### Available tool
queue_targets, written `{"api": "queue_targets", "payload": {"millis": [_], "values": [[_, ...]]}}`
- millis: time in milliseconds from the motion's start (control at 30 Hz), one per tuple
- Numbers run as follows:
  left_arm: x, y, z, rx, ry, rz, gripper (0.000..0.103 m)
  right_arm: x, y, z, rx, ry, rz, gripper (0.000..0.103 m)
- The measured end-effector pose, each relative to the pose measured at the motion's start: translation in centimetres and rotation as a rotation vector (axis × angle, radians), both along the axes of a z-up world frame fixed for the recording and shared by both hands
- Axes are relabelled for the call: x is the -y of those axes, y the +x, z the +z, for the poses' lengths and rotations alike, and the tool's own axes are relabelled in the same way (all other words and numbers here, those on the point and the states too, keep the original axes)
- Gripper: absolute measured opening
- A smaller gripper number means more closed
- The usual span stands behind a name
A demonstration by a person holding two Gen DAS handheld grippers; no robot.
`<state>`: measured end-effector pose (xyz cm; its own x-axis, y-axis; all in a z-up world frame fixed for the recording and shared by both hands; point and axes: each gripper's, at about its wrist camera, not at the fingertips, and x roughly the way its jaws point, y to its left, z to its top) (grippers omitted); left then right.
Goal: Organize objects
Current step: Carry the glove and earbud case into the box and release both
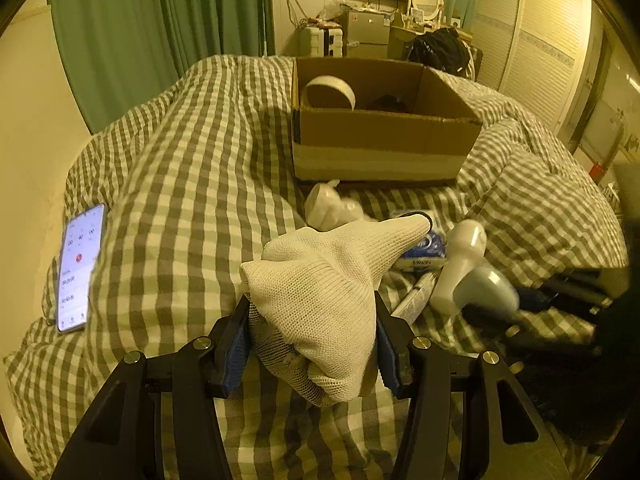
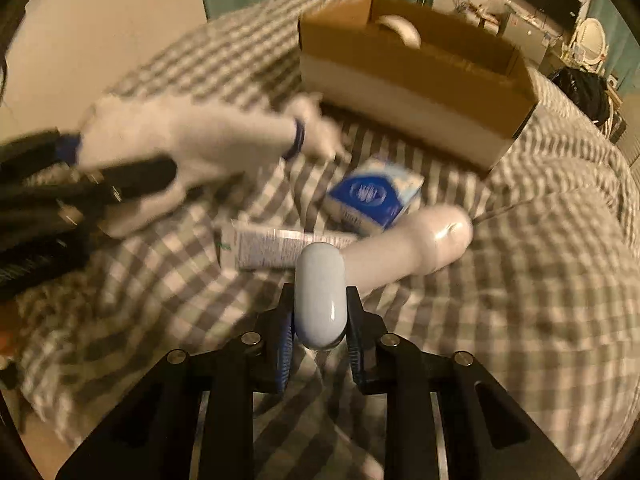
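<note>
Presently, my stock stood thus. Item one: my left gripper (image 1: 312, 344), its blue pads clamped on a white knit glove (image 1: 320, 292), one limp finger of it pointing toward the box. Item two: my right gripper (image 2: 320, 334), jaws pressed on the pale blue end of a white handheld device (image 2: 404, 248), whose rounded far end lay over the bedding. Item three: a brown cardboard box (image 1: 384, 136), open-topped, resting on the grey-and-white checked duvet (image 1: 192, 168); a roll of white tape (image 1: 328, 92) stood on edge inside, beside something dark I could not identify. Item four: a blue-and-white tissue pack (image 2: 372, 196) on the duvet before the box, touching the device. Item five: a white tube (image 2: 276, 248) lying flat just beside that pack. Item six: a lit smartphone (image 1: 78, 268), face up at the duvet's left edge, well apart from the rest.
</note>
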<state>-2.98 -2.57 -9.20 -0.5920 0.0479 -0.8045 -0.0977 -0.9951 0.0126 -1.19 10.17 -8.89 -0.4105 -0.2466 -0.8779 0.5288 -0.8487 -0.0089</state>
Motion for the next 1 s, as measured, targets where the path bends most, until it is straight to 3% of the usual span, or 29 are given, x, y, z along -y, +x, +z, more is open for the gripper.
{"api": "queue_targets", "payload": {"millis": [267,533,733,1000], "values": [[-1.2,-2.2,4.4,-0.092,0.001,-0.046,0.054,-0.5,-1.6,8.2,-0.171,-0.052,-0.009,0.022],[-2.2,-7.8,8.5,-0.176,-0.017,-0.08,0.054,-0.4,-6.7,13.5,-0.283,-0.067,-0.011,0.022],[-3.1,-13.8,9.3,-0.212,-0.077,-0.061,0.054,-0.6,-12.5,14.8,-0.295,-0.08,-0.037,0.022],[-5.0,-22.1,6.5,-0.127,-0.087,-0.071,0.054,-1.9,-21.6,13.4,-0.213,-0.136,-0.095,0.022]]}}
